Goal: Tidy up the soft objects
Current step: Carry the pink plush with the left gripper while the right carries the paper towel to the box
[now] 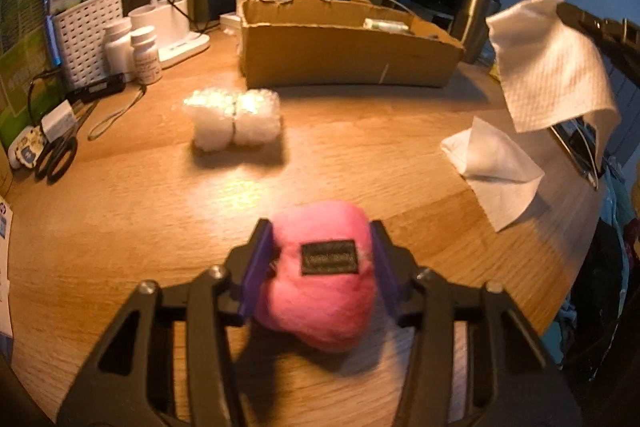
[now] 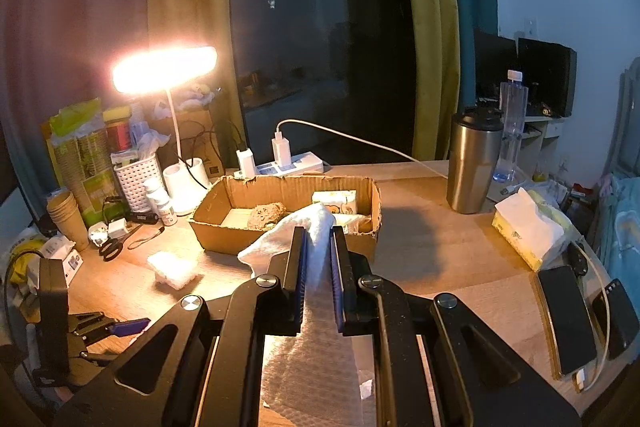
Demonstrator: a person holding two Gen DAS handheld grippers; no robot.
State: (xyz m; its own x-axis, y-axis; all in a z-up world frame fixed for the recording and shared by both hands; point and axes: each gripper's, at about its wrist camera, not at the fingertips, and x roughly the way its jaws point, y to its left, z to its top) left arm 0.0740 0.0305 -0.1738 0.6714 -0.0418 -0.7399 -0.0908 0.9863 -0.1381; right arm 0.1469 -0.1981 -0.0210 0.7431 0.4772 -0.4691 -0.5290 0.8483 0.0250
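Wooden surface (image 1: 140,219), lamp-lit, cardboard box (image 1: 344,55) along its far edge. Left tool (image 1: 322,259) pinched the pink plush (image 1: 320,291) at the near edge, box straight ahead. Right tool (image 2: 318,267), pressed together on a white paper towel (image 2: 296,231), was nearer the box.

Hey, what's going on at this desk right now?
A person is tidying soft things with two handheld grippers. The left gripper is clamped on a pink plush toy low over the wooden desk. The right gripper holds a white paper towel near the cardboard box.
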